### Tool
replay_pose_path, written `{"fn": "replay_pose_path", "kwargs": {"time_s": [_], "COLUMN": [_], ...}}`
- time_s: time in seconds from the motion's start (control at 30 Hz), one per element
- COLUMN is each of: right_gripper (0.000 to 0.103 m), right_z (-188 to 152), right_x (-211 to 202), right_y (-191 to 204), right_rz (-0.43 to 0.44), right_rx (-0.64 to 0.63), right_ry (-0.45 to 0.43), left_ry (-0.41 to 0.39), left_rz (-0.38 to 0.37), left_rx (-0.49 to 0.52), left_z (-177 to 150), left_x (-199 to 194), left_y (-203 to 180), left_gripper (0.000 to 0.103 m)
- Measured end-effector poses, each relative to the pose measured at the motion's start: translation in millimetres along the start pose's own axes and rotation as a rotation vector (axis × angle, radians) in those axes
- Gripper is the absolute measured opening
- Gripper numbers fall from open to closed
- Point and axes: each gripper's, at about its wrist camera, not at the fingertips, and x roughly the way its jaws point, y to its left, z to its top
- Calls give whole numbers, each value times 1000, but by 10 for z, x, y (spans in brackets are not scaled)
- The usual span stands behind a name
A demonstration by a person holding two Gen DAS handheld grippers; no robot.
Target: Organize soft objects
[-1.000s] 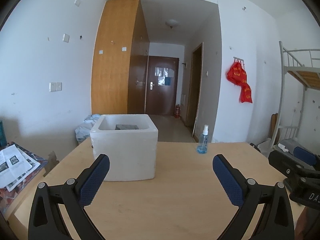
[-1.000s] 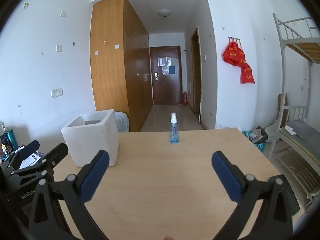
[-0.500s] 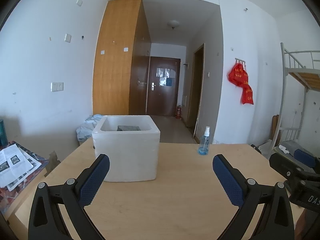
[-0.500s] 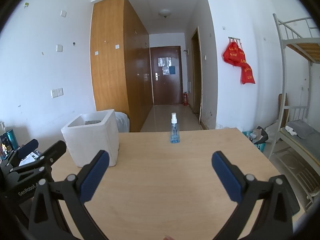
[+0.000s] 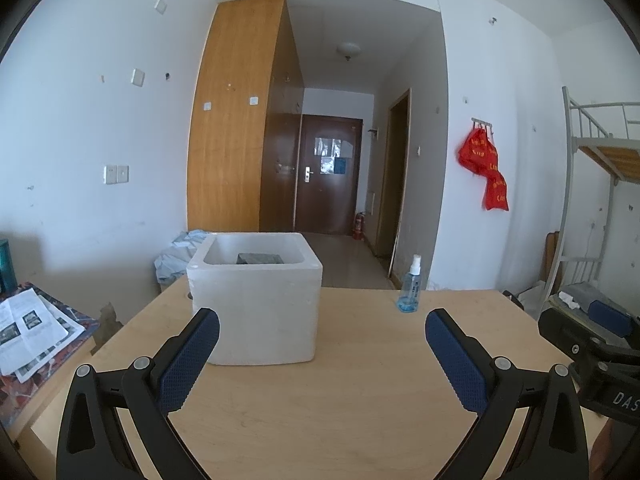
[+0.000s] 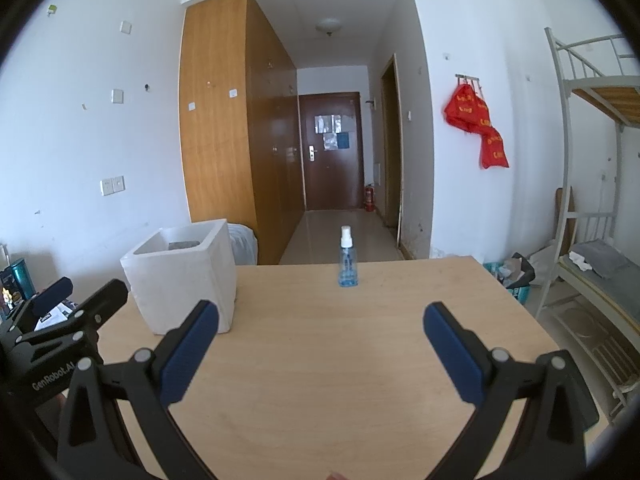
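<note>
A white foam box [image 5: 256, 300] stands on the wooden table [image 5: 340, 400], just beyond my left gripper [image 5: 322, 328]. A dark grey soft item [image 5: 259, 258] lies inside it. The box also shows in the right wrist view [image 6: 184, 276], left of my right gripper [image 6: 320, 320]. Both grippers are open and empty, hovering above the table. The left gripper body shows in the right wrist view [image 6: 60, 320].
A small blue spray bottle [image 5: 411, 290] stands near the table's far edge, also in the right wrist view [image 6: 347, 258]. Newspapers [image 5: 28, 328] lie on a side surface at left. A metal bunk bed [image 6: 592, 208] stands at right.
The left gripper has risen and drawn back slightly, so the box sits a little farther off. The right gripper has hardly moved. Both stay open.
</note>
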Motion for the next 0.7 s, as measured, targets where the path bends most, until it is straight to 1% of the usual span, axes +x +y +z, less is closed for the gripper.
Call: {"fn": "replay_pose_path", "kwargs": {"time_s": [0.7], "right_gripper": [103], "right_z": [23], "right_x": [22], "right_y": [15], "right_rz": [-2], "right_rx": [-11], "right_ry": [-2], "left_ry": [-2], "left_rz": [8], "left_rx": [8], "left_z": [14], "left_x": [-7], "left_y": [30], "left_gripper": [103]}}
